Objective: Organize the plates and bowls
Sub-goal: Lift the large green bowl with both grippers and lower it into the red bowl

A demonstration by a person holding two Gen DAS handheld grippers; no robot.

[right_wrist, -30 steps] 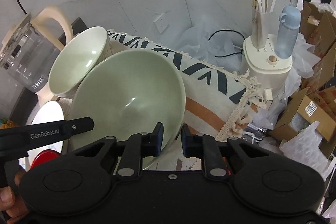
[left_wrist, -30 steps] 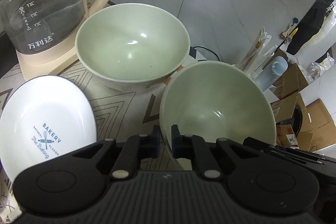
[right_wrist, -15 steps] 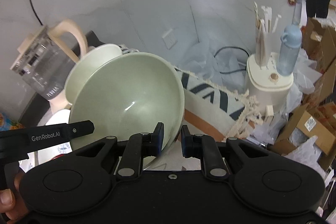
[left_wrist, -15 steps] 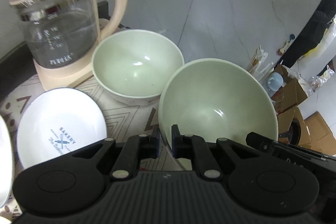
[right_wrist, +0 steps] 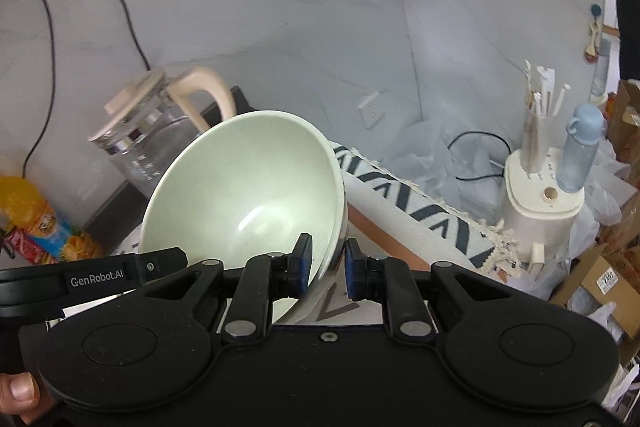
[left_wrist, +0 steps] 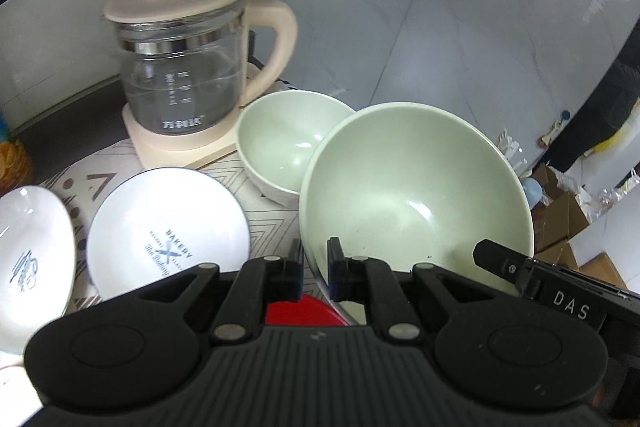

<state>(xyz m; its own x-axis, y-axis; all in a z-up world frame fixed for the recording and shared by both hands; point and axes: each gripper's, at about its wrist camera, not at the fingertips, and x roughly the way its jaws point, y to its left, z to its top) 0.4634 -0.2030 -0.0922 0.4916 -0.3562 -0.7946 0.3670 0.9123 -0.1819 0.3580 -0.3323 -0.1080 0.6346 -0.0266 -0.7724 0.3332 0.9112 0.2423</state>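
A large pale green bowl (left_wrist: 416, 187) is held in the air, tilted. My left gripper (left_wrist: 314, 267) is shut on its near left rim. My right gripper (right_wrist: 324, 265) is shut on its right rim, and the bowl (right_wrist: 248, 195) fills the middle of the right wrist view. A second green bowl (left_wrist: 288, 139) stands on the patterned cloth in front of the kettle. A white plate printed "BAKERY" (left_wrist: 168, 231) lies at the left, with another white plate (left_wrist: 28, 247) further left. A red dish (left_wrist: 300, 311) shows under my left gripper.
A glass kettle with a beige lid and handle (left_wrist: 188, 67) stands at the back on its base. Snack packets (right_wrist: 36, 223) lie at the far left. A white appliance with a blue bottle (right_wrist: 580, 147) and cardboard boxes (right_wrist: 608, 279) are off to the right.
Both grippers have lifted the large green bowl up and back from the table. The second bowl, kettle and plates now sit lower and further away in view.
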